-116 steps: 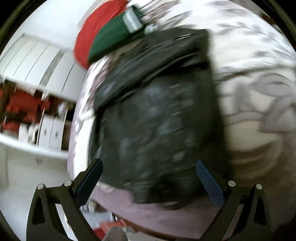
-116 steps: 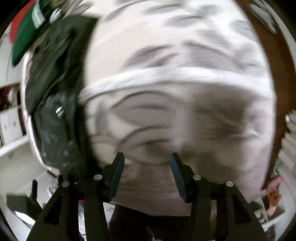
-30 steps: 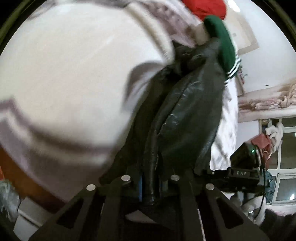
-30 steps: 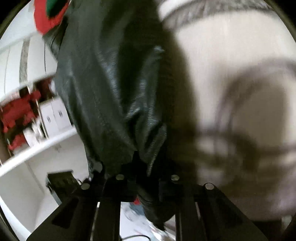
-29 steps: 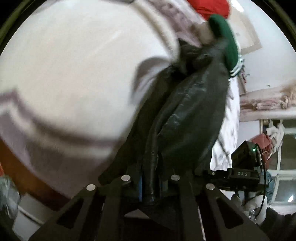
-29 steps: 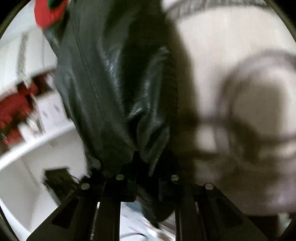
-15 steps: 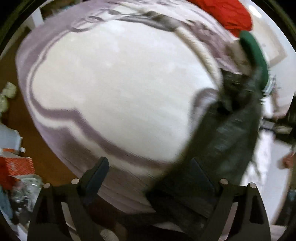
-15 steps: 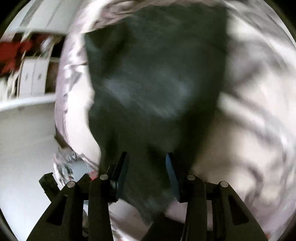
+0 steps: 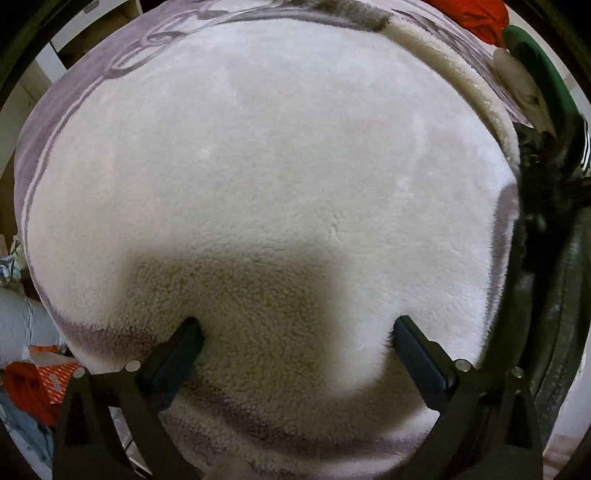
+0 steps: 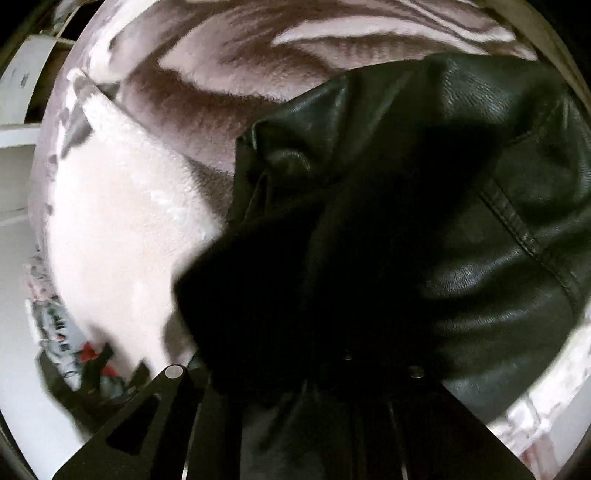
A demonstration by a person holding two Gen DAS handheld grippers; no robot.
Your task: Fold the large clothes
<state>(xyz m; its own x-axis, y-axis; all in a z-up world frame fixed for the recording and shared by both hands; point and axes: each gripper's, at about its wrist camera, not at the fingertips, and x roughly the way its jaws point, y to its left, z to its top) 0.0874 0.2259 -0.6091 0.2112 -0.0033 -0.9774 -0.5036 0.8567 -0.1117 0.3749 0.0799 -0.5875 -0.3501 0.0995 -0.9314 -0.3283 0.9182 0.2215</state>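
Left wrist view: left gripper (image 9: 295, 336) jaws opening, empty, over the blanket (image 9: 258, 166); jacket (image 9: 546, 229) at right edge. Right gripper (image 10: 295, 373) jaws closing, buried in jacket (image 10: 461, 221) fold at frame centre, likely pinching it to fold.

I see fleecy white blanket (image 9: 258, 166) with mauve border filling frame; red cloth (image 9: 480, 18) upper right, green-and-white cloth (image 9: 535, 66) beside it; orange box (image 9: 48, 373) lower left.

Left hand-held gripper (image 9: 295, 343) pointing steeply down, jaws opening wide with nothing pinched between the two fingers (image 9: 177, 350); right hand-held gripper (image 10: 380, 365) pointing down too, jaws closing, fingertips lost in dark folds of jacket (image 10: 498, 229).
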